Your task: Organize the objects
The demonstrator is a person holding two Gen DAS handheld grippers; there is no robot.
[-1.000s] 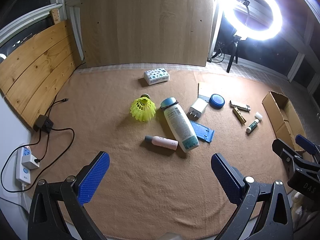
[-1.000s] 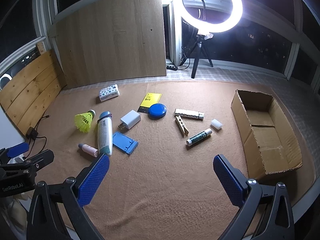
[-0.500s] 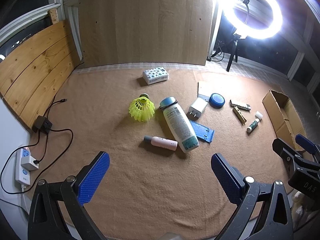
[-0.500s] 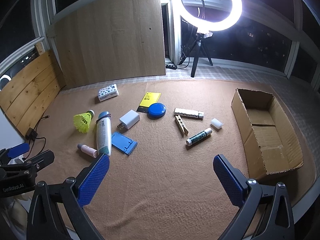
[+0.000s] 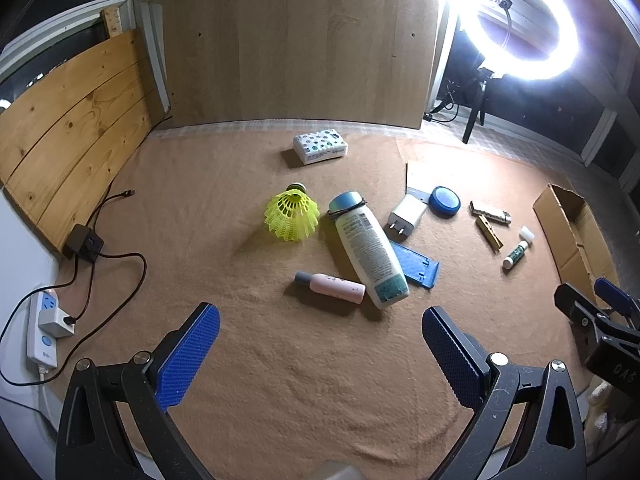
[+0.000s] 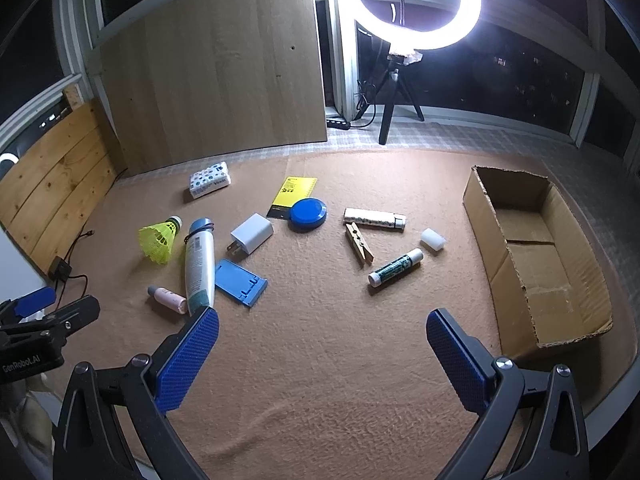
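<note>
Loose objects lie on a tan felt mat: a yellow shuttlecock [image 5: 292,216], a white bottle [image 5: 370,250], a small pink bottle [image 5: 334,286], a blue stand [image 6: 240,282], a white charger [image 6: 252,236], a blue round lid [image 6: 308,214], a clothespin [image 6: 359,243], a lip-balm tube [image 6: 395,267] and a tissue pack [image 5: 320,146]. An open cardboard box [image 6: 536,256] stands at the right. My left gripper [image 5: 320,348] is open and empty, near the mat's front. My right gripper [image 6: 322,350] is open and empty, left of the box.
A ring light on a tripod [image 6: 416,4] stands at the back. Wooden boards [image 5: 296,40] line the back and left. A power strip [image 5: 44,334] and cables [image 5: 120,268] lie at the left edge. A yellow card [image 6: 292,194], a white eraser [image 6: 433,239] and a patterned tube [image 6: 374,219] also lie on the mat.
Both views have shifted only slightly. No object has moved and both grippers stay open.
</note>
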